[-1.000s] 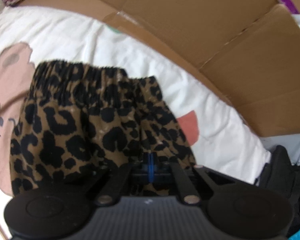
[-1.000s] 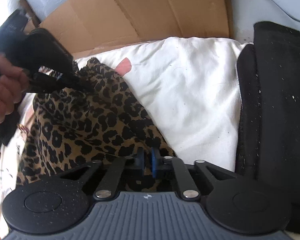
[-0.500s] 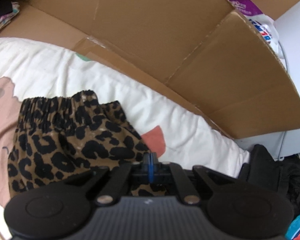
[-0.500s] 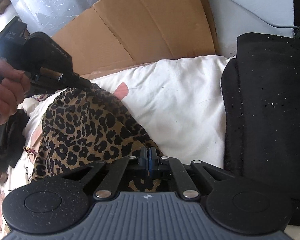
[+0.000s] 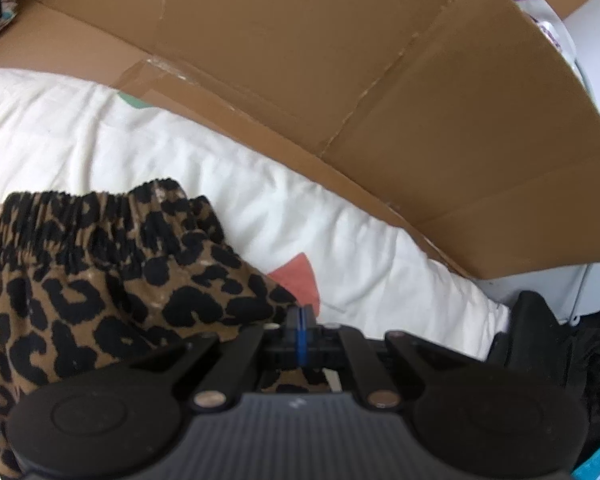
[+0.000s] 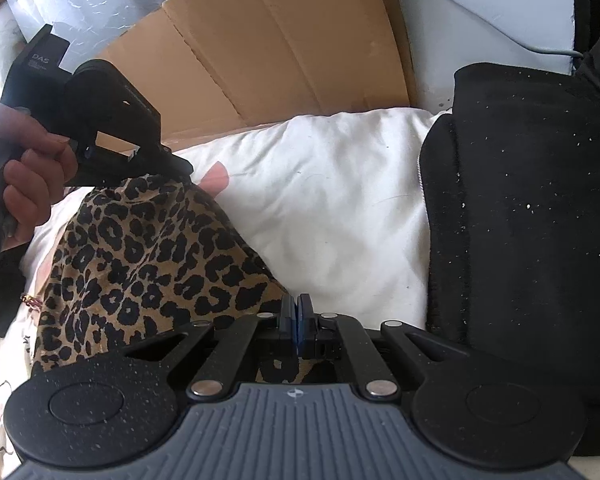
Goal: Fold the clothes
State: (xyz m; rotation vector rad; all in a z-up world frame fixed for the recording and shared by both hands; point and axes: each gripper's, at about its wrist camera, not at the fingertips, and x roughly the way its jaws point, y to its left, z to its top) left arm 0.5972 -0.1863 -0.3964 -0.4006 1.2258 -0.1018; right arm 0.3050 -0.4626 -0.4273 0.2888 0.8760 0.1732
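Both grippers are pinched tight on the leopard shorts [image 6: 152, 264] lying on the white bedding [image 6: 340, 216]; left gripper [image 5: 300, 330] holds the far corner, right gripper [image 6: 297, 322] the near one; the waistband [image 5: 88, 216] lies leftward.

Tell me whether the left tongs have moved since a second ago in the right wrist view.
Yes. The left tongs, shut on the leopard shorts, sat lower and left earlier; now they are up and right, nearer the cardboard.
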